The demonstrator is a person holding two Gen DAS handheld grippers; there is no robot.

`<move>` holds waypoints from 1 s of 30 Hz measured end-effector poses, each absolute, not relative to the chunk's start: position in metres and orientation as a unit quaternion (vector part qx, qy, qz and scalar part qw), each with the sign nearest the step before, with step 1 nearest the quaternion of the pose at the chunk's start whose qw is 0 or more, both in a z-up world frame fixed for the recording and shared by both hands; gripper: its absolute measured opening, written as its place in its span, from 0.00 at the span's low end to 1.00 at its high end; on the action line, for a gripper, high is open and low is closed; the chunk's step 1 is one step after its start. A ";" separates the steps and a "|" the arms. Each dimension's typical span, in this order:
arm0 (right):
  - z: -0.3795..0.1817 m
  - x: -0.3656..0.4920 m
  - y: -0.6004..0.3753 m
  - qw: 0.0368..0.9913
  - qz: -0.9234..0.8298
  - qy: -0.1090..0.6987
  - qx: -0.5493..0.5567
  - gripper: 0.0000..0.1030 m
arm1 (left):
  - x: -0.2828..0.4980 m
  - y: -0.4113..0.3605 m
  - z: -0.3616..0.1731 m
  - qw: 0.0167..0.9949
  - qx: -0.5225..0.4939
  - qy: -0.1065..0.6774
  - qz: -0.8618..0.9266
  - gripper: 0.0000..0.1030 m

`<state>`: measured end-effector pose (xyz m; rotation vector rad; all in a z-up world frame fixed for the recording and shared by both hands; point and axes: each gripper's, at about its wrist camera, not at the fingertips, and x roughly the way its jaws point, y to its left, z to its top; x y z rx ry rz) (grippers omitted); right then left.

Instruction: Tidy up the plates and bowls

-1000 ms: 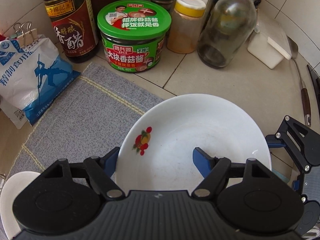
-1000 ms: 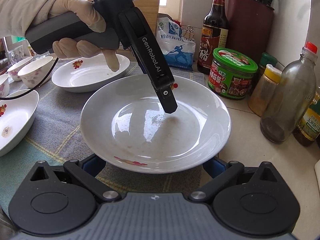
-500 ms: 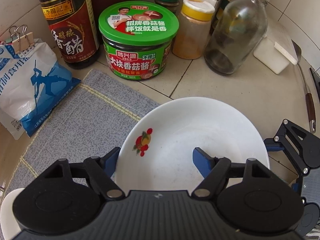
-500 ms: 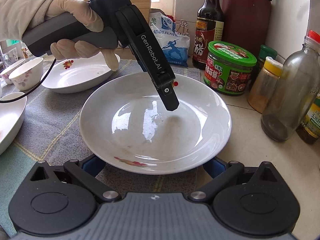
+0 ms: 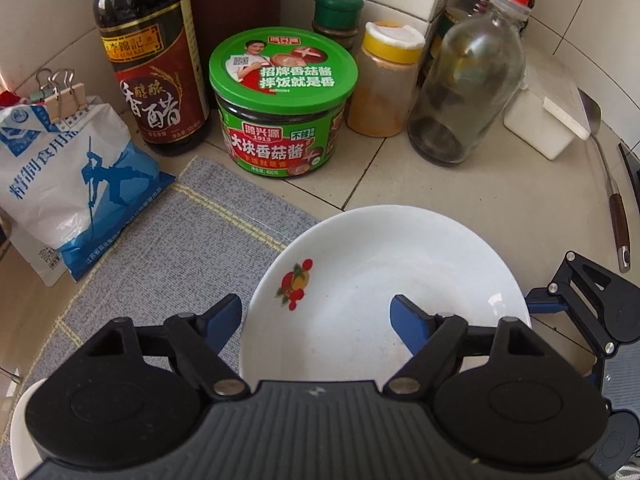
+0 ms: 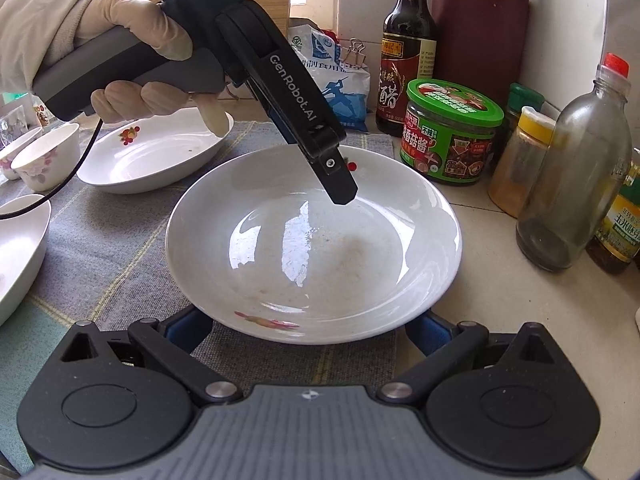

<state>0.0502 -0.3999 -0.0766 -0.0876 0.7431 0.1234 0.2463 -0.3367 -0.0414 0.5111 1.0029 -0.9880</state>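
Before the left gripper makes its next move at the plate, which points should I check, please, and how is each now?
1. Left gripper not pinching: ok; jaws have just been opening, plate rim between them, pads off it.
2. Right gripper clear of the plate: cannot tell; fingertips hidden under its near rim.
3. Plate empty: ok.
4. Green-lidded jar apart from the plate: ok.
5. Second plate empty: ok.

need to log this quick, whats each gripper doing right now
left gripper: open, jaws just widened, astride the plate rim.
right gripper: jaws wide beside the near rim; contact cannot be told.
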 end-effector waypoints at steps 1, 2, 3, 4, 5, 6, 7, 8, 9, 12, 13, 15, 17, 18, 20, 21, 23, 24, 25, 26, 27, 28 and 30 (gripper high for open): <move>-0.076 0.049 -0.399 0.929 0.058 0.364 -0.042 1.00 | 0.243 -0.334 -0.038 0.735 0.232 0.451 -0.450 0.81; -0.076 0.048 -0.398 0.929 0.056 0.364 -0.041 1.00 | 0.240 -0.331 -0.034 0.738 0.232 0.446 -0.450 0.81; -0.075 0.047 -0.396 0.929 0.053 0.363 -0.040 1.00 | 0.237 -0.327 -0.030 0.742 0.232 0.439 -0.450 0.82; -0.075 0.045 -0.394 0.930 0.049 0.362 -0.040 1.00 | 0.233 -0.324 -0.026 0.745 0.233 0.433 -0.451 0.82; -0.075 0.044 -0.393 0.930 0.047 0.362 -0.041 1.00 | 0.229 -0.320 -0.022 0.748 0.233 0.426 -0.452 0.83; -0.075 0.042 -0.391 0.930 0.043 0.363 -0.043 1.00 | 0.225 -0.315 -0.016 0.754 0.232 0.419 -0.450 0.83; -0.075 0.040 -0.389 0.930 0.039 0.364 -0.045 1.00 | 0.221 -0.310 -0.012 0.757 0.230 0.415 -0.449 0.83; -0.074 0.037 -0.388 0.929 0.035 0.365 -0.045 1.00 | 0.218 -0.305 -0.007 0.761 0.226 0.411 -0.448 0.84; -0.074 0.035 -0.387 0.929 0.032 0.366 -0.044 1.00 | 0.213 -0.299 -0.003 0.766 0.222 0.407 -0.445 0.85; -0.072 0.029 -0.384 0.928 0.029 0.369 -0.041 1.00 | 0.198 -0.281 0.010 0.784 0.207 0.393 -0.435 0.86; -0.072 0.027 -0.383 0.927 0.028 0.371 -0.042 1.00 | 0.192 -0.274 0.013 0.789 0.202 0.388 -0.432 0.86; -0.071 0.021 -0.379 0.928 0.029 0.368 -0.044 1.00 | 0.179 -0.260 0.019 0.803 0.193 0.375 -0.421 0.86; -0.069 0.017 -0.374 0.928 0.032 0.370 -0.042 1.00 | 0.164 -0.247 0.022 0.813 0.191 0.362 -0.413 0.86; -0.068 0.014 -0.372 0.928 0.033 0.369 -0.041 1.00 | 0.155 -0.238 0.024 0.820 0.192 0.353 -0.407 0.86; -0.065 0.009 -0.364 0.929 0.032 0.367 -0.044 1.00 | 0.139 -0.223 0.027 0.830 0.188 0.341 -0.399 0.86; -0.064 0.006 -0.360 0.929 0.030 0.365 -0.047 1.00 | 0.130 -0.216 0.028 0.835 0.186 0.335 -0.395 0.87; -0.060 0.001 -0.349 0.932 0.021 0.358 -0.051 1.00 | 0.115 -0.202 0.029 0.842 0.176 0.326 -0.391 0.91; -0.059 -0.001 -0.344 0.933 0.014 0.357 -0.050 1.00 | 0.105 -0.192 0.028 0.849 0.170 0.314 -0.389 0.93; -0.057 -0.004 -0.338 0.933 0.004 0.356 -0.046 1.00 | 0.095 -0.184 0.027 0.856 0.167 0.306 -0.382 0.93; -0.055 -0.006 -0.333 0.934 -0.003 0.356 -0.039 1.00 | 0.086 -0.176 0.025 0.861 0.166 0.302 -0.375 0.93; -0.053 -0.009 -0.328 0.934 -0.005 0.355 -0.033 1.00 | 0.079 -0.169 0.023 0.864 0.165 0.300 -0.368 0.93; -0.051 -0.012 -0.323 0.935 -0.002 0.352 -0.027 1.00 | 0.071 -0.162 0.021 0.867 0.163 0.300 -0.363 0.93; -0.048 -0.018 -0.313 0.936 0.003 0.350 -0.025 1.00 | 0.057 -0.145 0.016 0.870 0.159 0.302 -0.355 0.93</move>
